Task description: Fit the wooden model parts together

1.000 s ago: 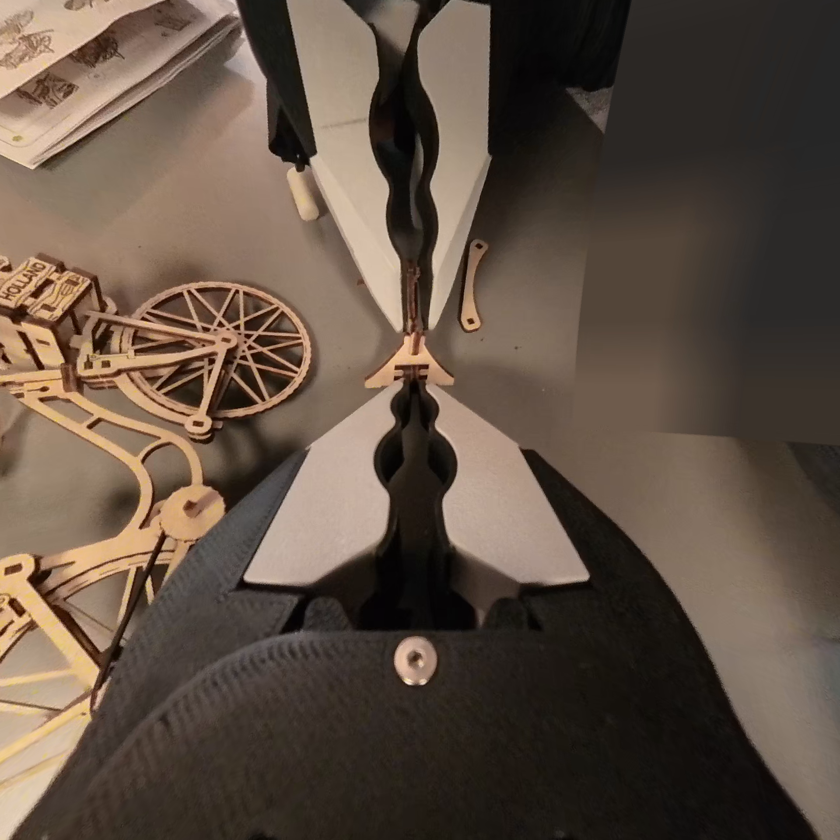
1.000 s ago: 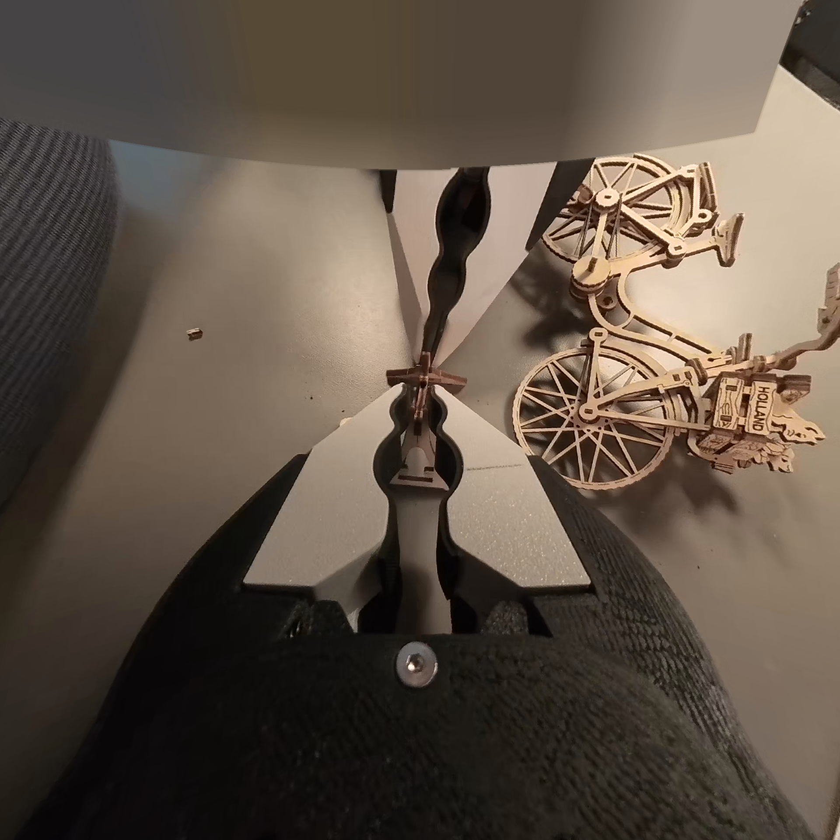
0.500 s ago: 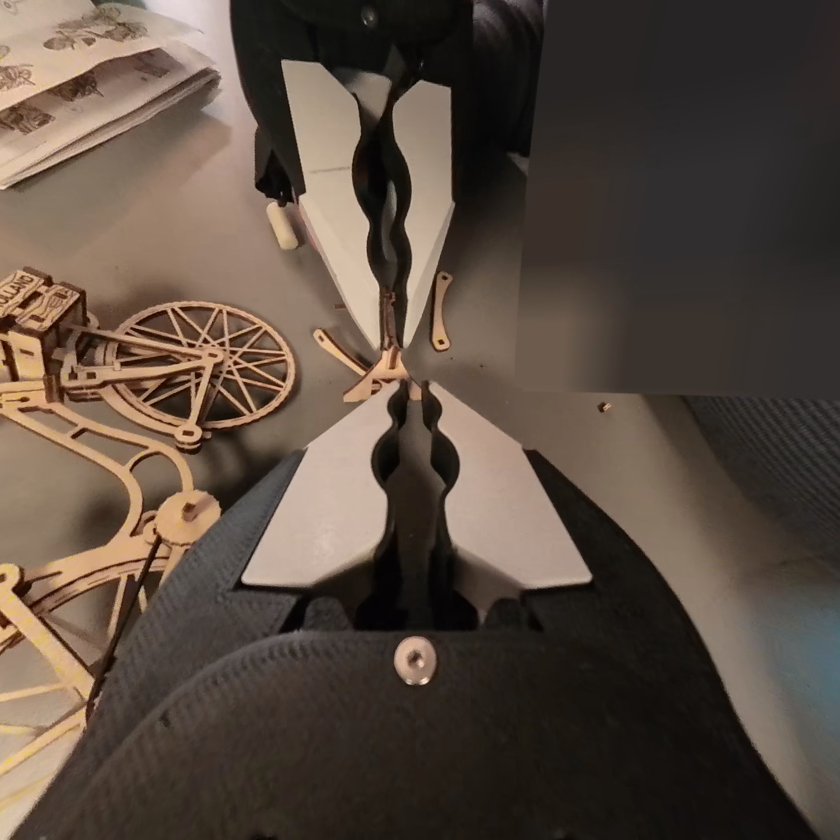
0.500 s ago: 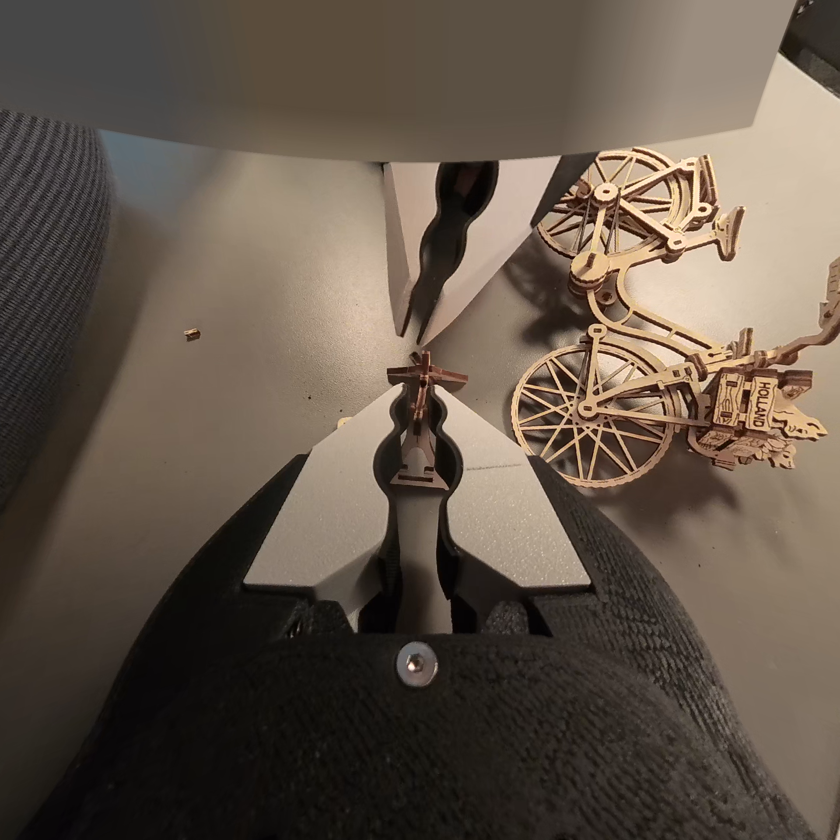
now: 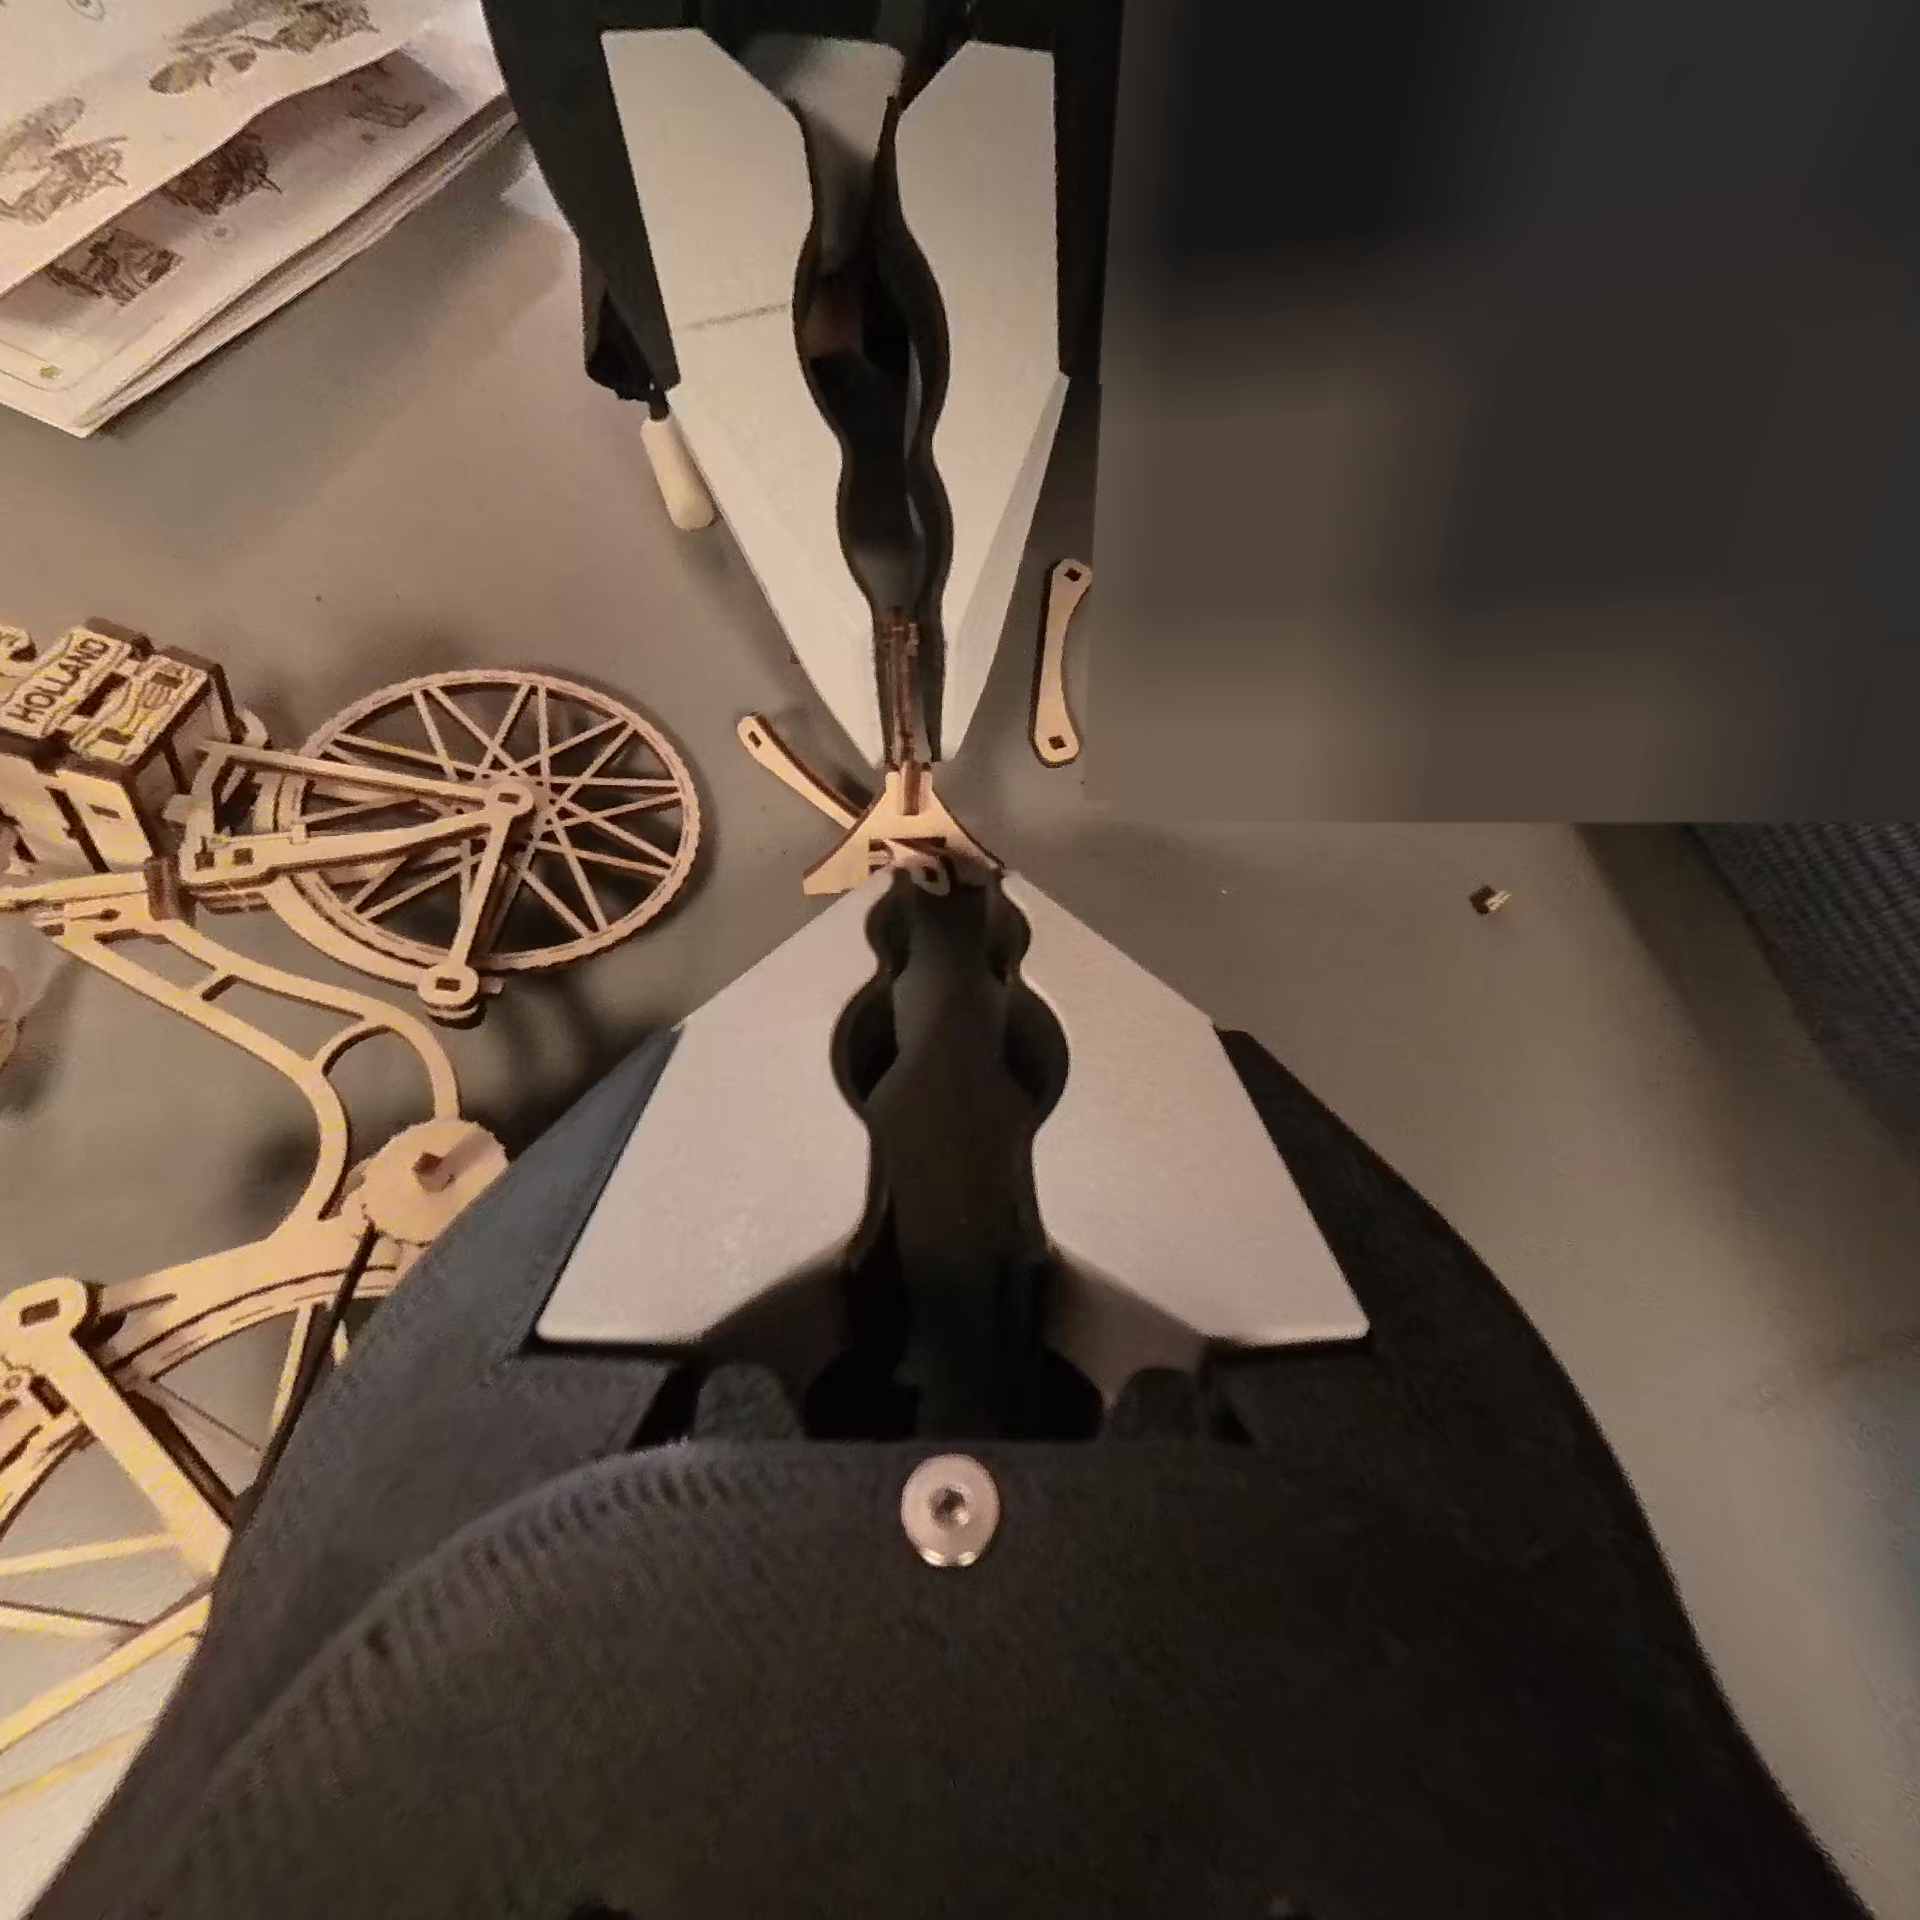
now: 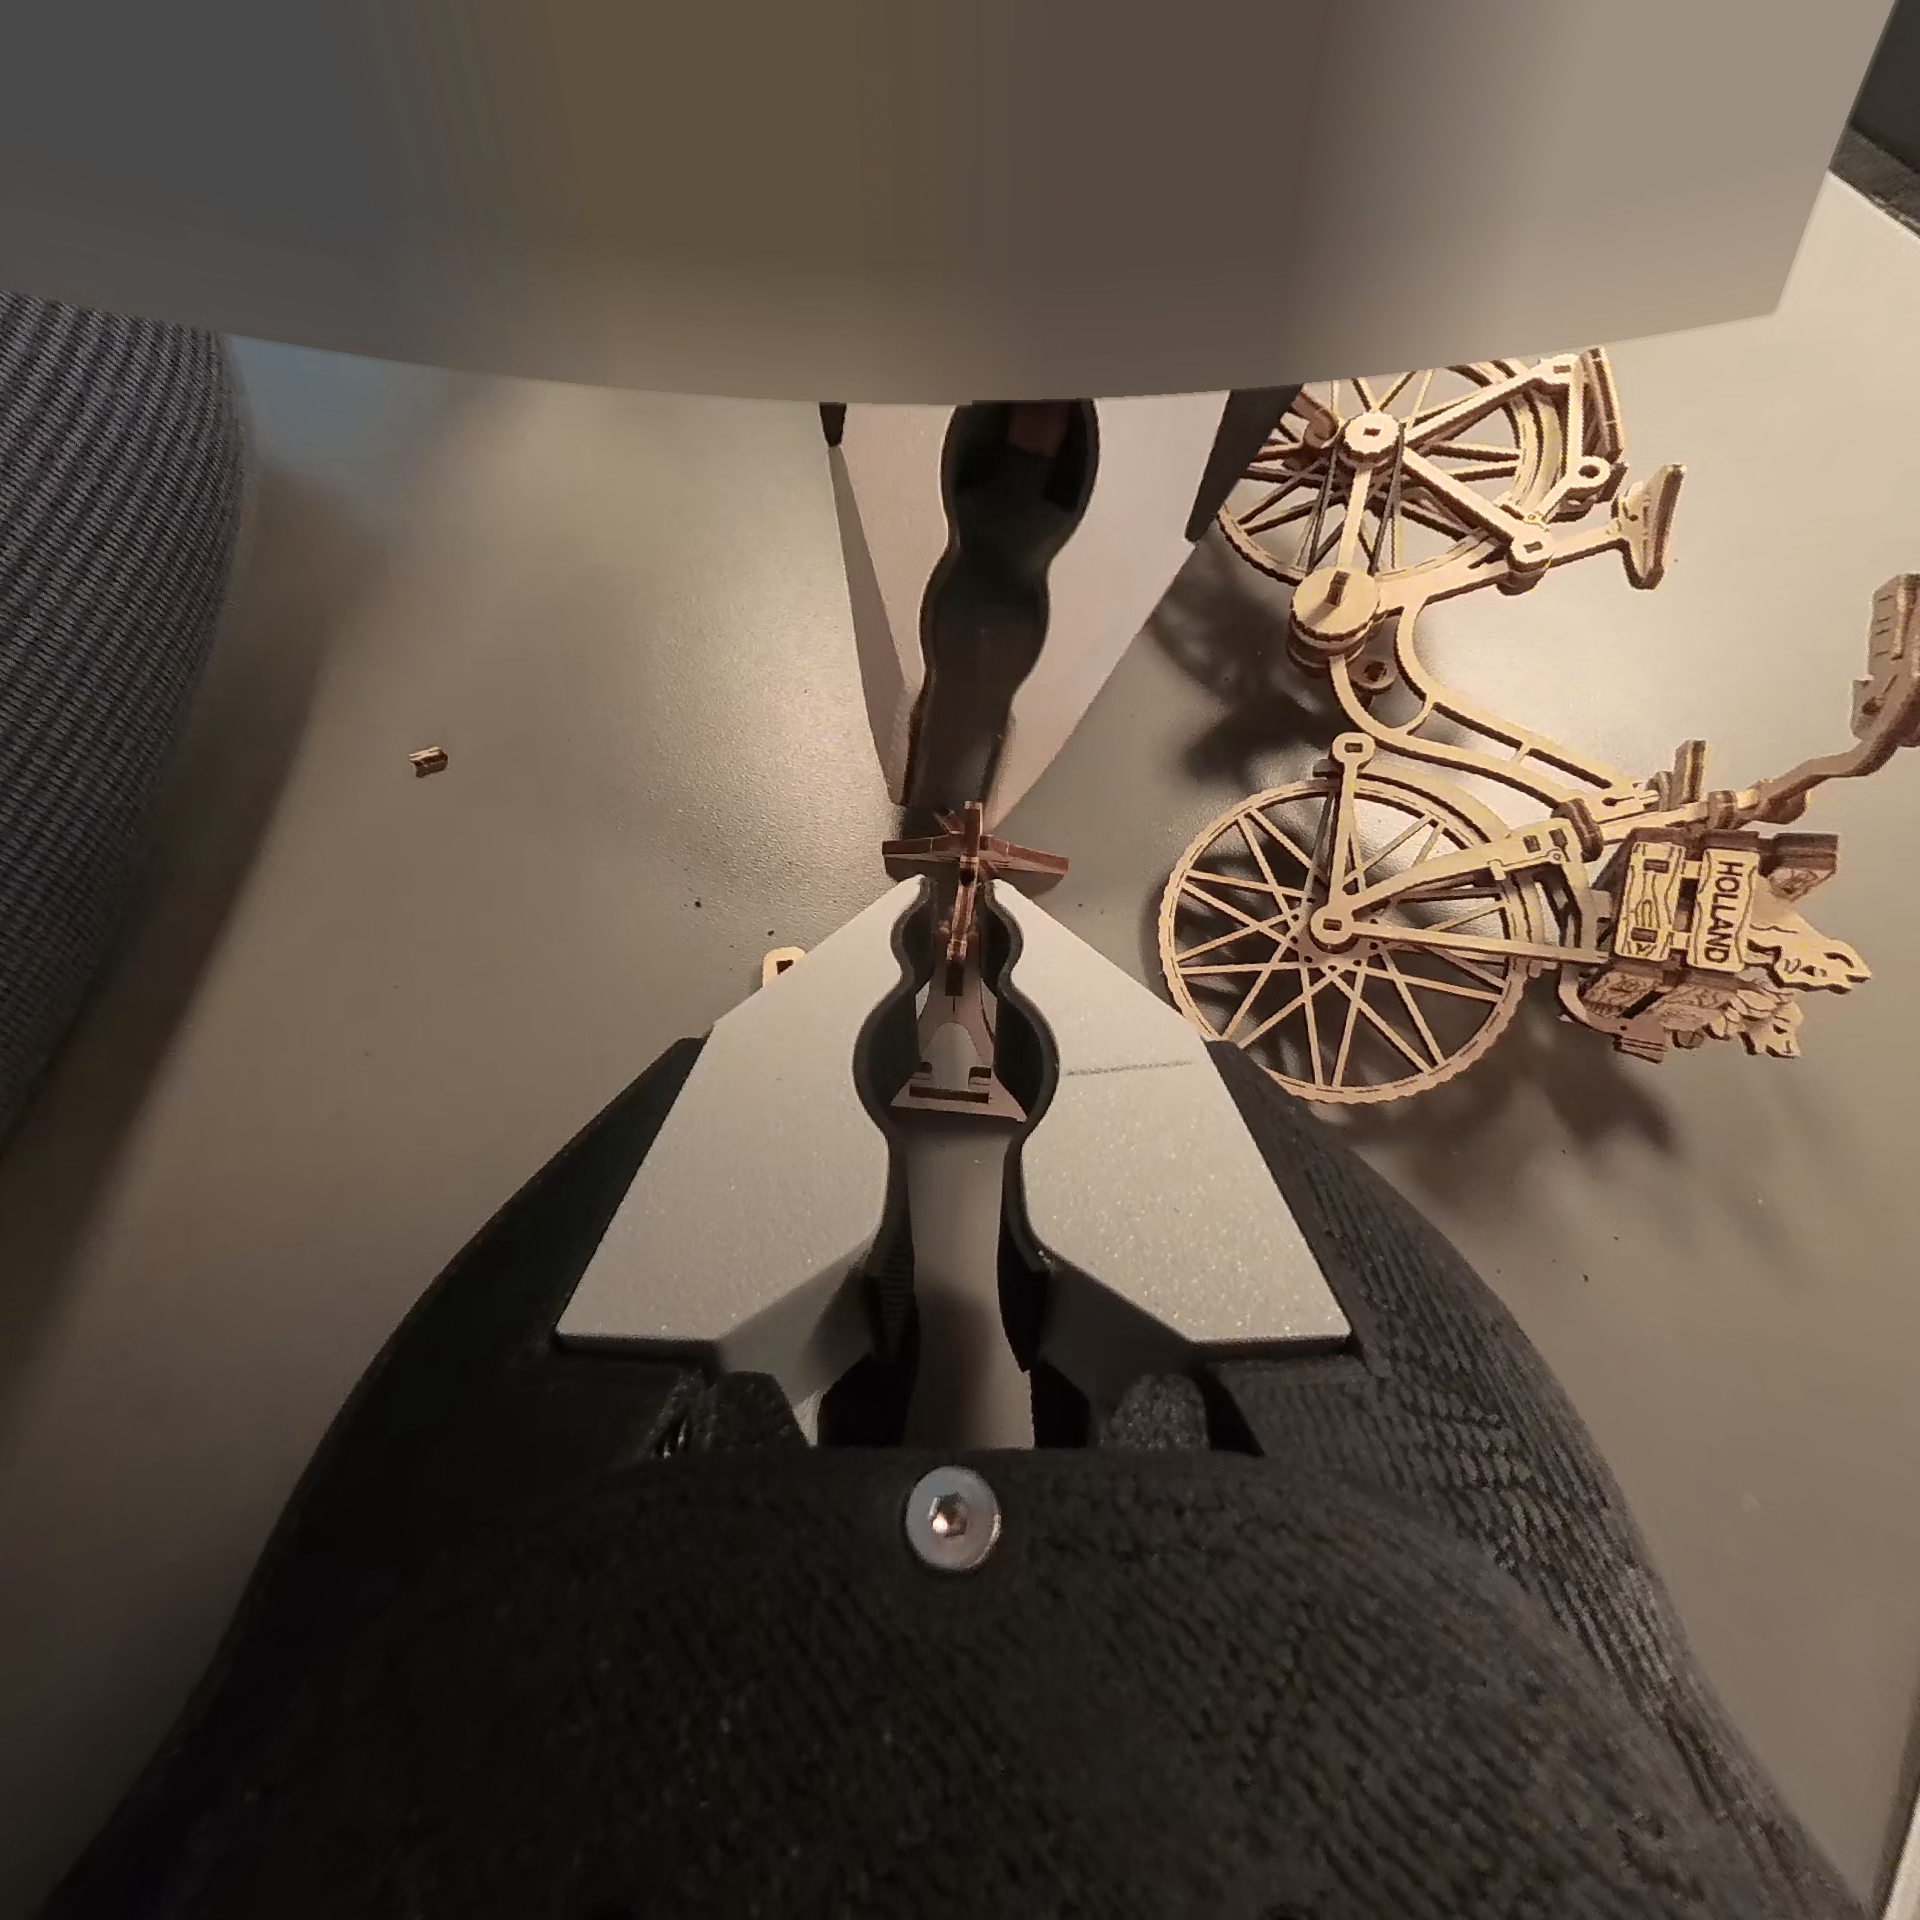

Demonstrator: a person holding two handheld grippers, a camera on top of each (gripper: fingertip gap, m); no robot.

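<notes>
My right gripper (image 6: 961, 894) is shut on a slim wooden part (image 6: 956, 1039) that ends in a winged crosspiece (image 6: 971, 854). In the left wrist view this gripper (image 5: 902, 753) comes in from the top, with the crosspiece (image 5: 894, 836) sticking out of its tips. My left gripper (image 5: 940, 883) faces it tip to tip. Its jaws stand a narrow gap apart, right at the crosspiece. In the right wrist view the left gripper (image 6: 951, 821) shows both tips just behind the crosspiece. A part-built wooden bicycle (image 5: 416, 831) lies on the grey table (image 5: 1351, 1039).
Two loose curved wooden strips (image 5: 1055, 665) (image 5: 779, 758) lie beside the grippers. An instruction booklet (image 5: 208, 208) lies at the far left. A tiny wooden chip (image 6: 426, 761) lies on the table. The bicycle (image 6: 1455, 883) is right of my right gripper. Striped fabric (image 6: 94, 675) borders the table. The part-built wooden bicycle (image 5: 416, 831) is about 8 centimeters from both grippers' fingertips.
One second ago the left gripper pinched the crosspiece. It then let go and drew back. Now it has come forward to the crosspiece again, jaws slightly apart. The right gripper kept its hold.
</notes>
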